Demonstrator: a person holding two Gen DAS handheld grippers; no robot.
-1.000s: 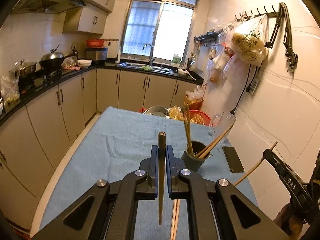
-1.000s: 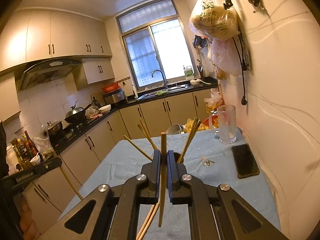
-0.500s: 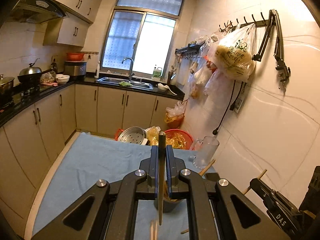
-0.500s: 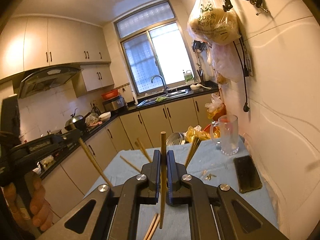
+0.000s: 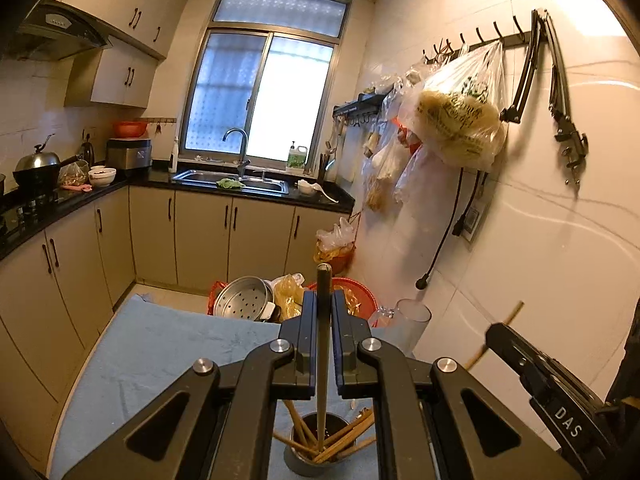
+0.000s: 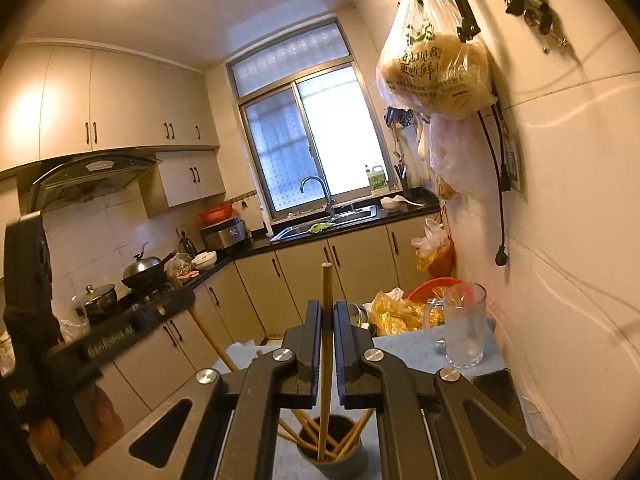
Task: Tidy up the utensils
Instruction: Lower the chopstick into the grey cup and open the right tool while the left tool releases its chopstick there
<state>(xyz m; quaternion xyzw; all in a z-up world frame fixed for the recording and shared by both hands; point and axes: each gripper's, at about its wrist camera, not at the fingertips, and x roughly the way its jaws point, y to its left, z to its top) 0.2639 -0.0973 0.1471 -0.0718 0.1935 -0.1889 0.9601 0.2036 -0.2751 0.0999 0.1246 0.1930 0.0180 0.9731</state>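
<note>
My left gripper (image 5: pixel 323 312) is shut on a dark chopstick (image 5: pixel 322 344) held upright, its lower tip inside the dark cup (image 5: pixel 320 454) that holds several wooden chopsticks. My right gripper (image 6: pixel 327 320) is shut on a light wooden chopstick (image 6: pixel 326 344), also upright, with its lower end inside the same cup (image 6: pixel 332 452). The right gripper shows at the right of the left wrist view (image 5: pixel 520 356). The left gripper shows at the left of the right wrist view (image 6: pixel 120 336).
The cup stands on a table with a blue cloth (image 5: pixel 160 360). A glass mug (image 6: pixel 464 328) and a black phone (image 6: pixel 496 392) lie near the wall side. Baskets and a steamer pot (image 5: pixel 244 298) sit beyond the table's far edge.
Both grippers rose and tilted over the cup; both held chopsticks now point down into it. The table surface has dropped out of most of each view.
</note>
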